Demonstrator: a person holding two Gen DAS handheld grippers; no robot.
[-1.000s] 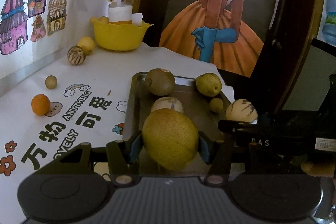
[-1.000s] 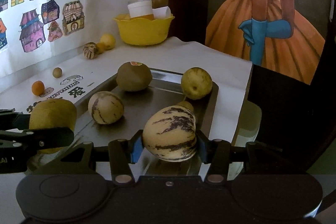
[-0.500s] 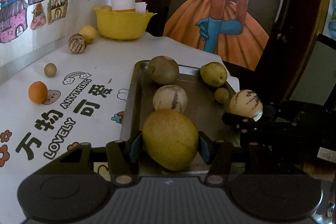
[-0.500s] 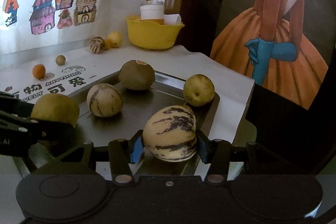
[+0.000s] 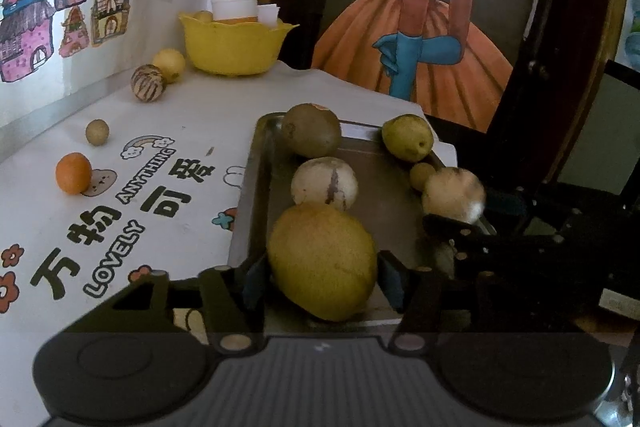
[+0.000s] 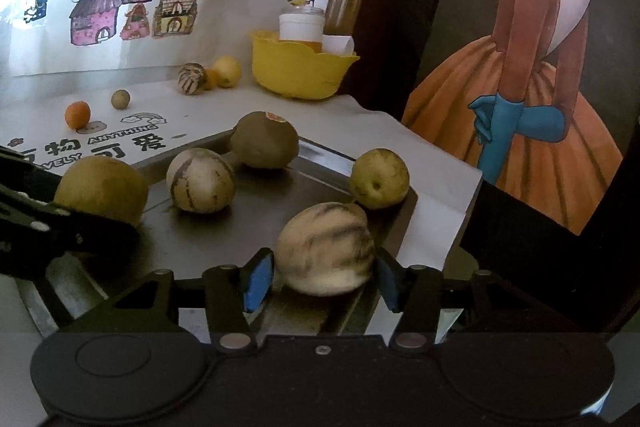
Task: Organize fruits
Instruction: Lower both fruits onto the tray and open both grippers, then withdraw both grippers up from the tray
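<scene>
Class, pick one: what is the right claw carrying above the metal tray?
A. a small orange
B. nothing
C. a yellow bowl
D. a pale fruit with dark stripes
D: the right claw has a finger on each side of the pale striped fruit, held over the metal tray.

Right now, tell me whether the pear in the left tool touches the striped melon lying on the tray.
Apart. The right wrist view shows bare tray between the pear and the striped melon.
</scene>
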